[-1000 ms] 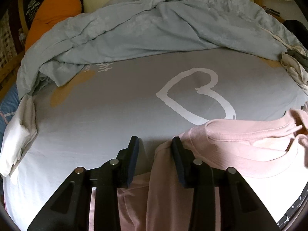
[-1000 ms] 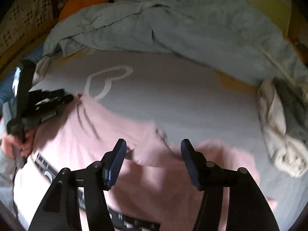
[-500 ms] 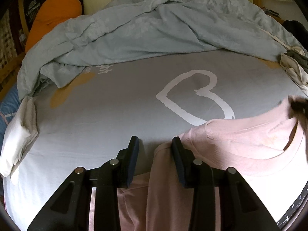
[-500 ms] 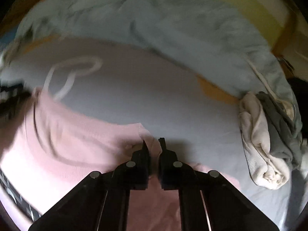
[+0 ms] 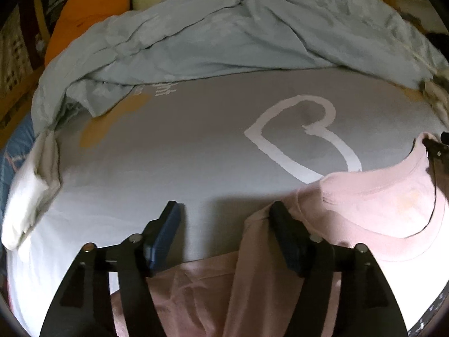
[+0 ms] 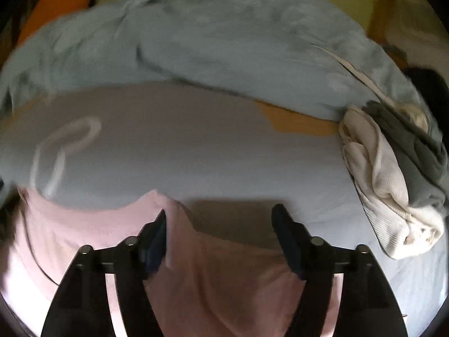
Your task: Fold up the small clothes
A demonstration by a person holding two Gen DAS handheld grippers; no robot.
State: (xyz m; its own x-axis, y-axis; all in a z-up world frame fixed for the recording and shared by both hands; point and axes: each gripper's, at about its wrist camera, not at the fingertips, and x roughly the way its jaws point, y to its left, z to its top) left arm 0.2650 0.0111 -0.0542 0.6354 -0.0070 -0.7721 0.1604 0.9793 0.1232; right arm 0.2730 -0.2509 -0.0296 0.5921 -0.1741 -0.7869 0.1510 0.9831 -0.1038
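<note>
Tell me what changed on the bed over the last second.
The right gripper closed on the pink shirt half a second ago, then opened again, releasing it. The left gripper widened its jaws. The shirt's shoulder now lies spread flatter. The blue duvet and the cream and grey clothes stayed put.

The left gripper point(image 5: 223, 214) has two matte black angular fingers with dark blue pads point(image 5: 165, 231) on the inner faces. Small round silver screws point(image 5: 136, 237) sit on its black linkage bars. The right gripper point(image 6: 219, 221) has the same black build, blue pads point(image 6: 155, 241) and silver screws point(image 6: 317, 241).
</note>
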